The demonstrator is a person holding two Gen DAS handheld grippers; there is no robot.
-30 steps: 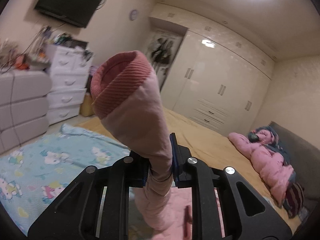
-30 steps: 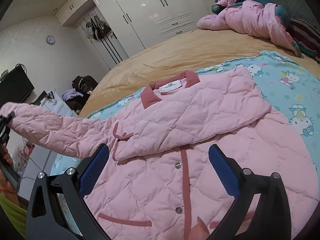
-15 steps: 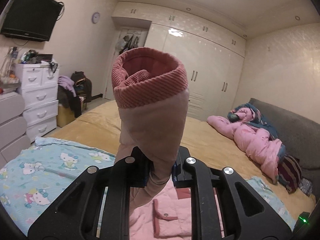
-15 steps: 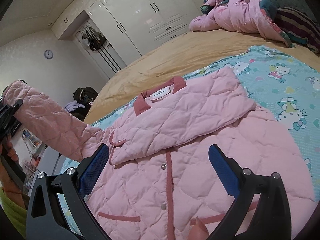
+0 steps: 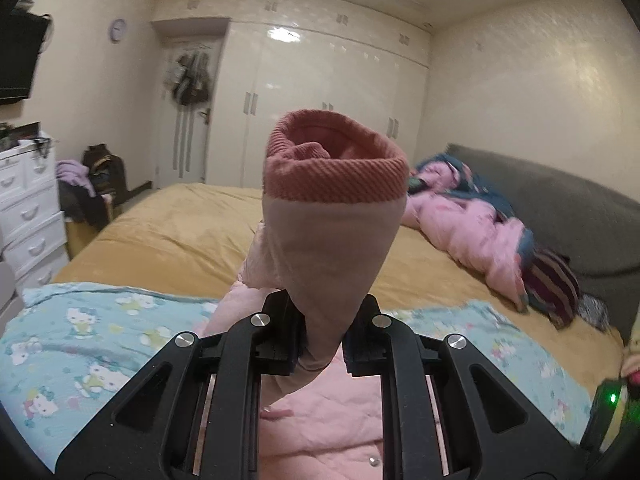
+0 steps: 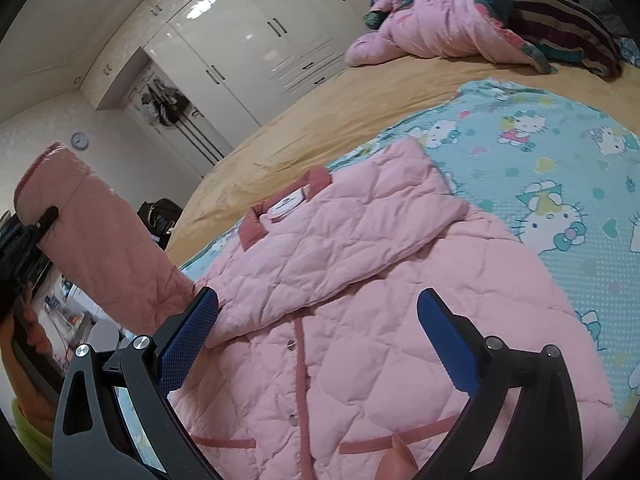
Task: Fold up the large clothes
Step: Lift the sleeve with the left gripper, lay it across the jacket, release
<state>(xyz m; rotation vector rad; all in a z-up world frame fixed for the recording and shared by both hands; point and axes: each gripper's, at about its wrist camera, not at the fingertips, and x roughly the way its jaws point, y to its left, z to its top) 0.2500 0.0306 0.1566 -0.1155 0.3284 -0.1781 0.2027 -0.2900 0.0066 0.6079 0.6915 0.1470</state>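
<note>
While clamped, sleeve [image 5: 332,248] aloft

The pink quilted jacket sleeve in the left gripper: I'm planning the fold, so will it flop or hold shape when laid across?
The pink quilted jacket sleeve probably bends easily: it rises from the shoulder in a soft curve. Its padding looks puffy, so it is likely light and may spring back. The left gripper pinches it narrow, which suggests easy compression.

Pink quilted cloth jacket [image 6: 360,280] – soft, faintly sheened; its ribbed knit cuff [image 5: 336,178] matt; white wardrobe doors [image 5: 320,108] glossy.
</note>
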